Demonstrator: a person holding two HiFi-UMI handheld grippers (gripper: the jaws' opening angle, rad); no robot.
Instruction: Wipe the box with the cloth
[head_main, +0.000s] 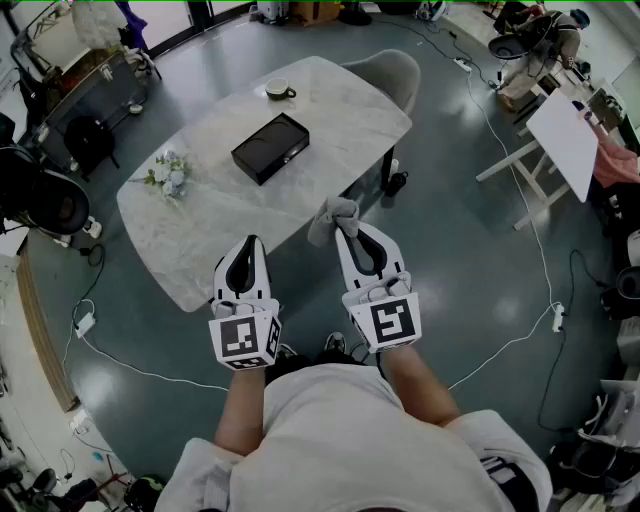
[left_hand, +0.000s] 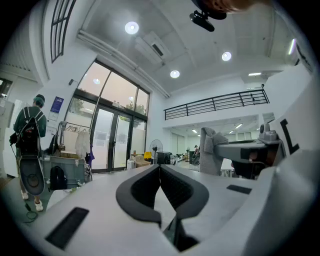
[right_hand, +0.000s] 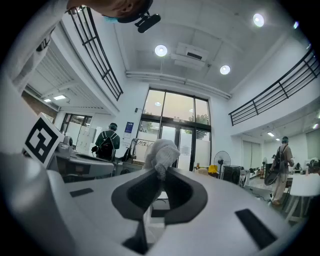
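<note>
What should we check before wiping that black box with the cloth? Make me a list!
1. Cloth pinched in right gripper: ok.
2. Left gripper shut and empty: ok.
3. Box flat on table: ok.
4. Cloth touching box: not ok, held well apart from it.
5. Cup and flowers apart from box: ok.
6. Where the box is dirty: cannot tell.

White left tongs (head_main: 250, 244), right tongs (head_main: 343, 222), black-and-white marker cubes (head_main: 245, 338), white T-shirt (head_main: 330, 440)
</note>
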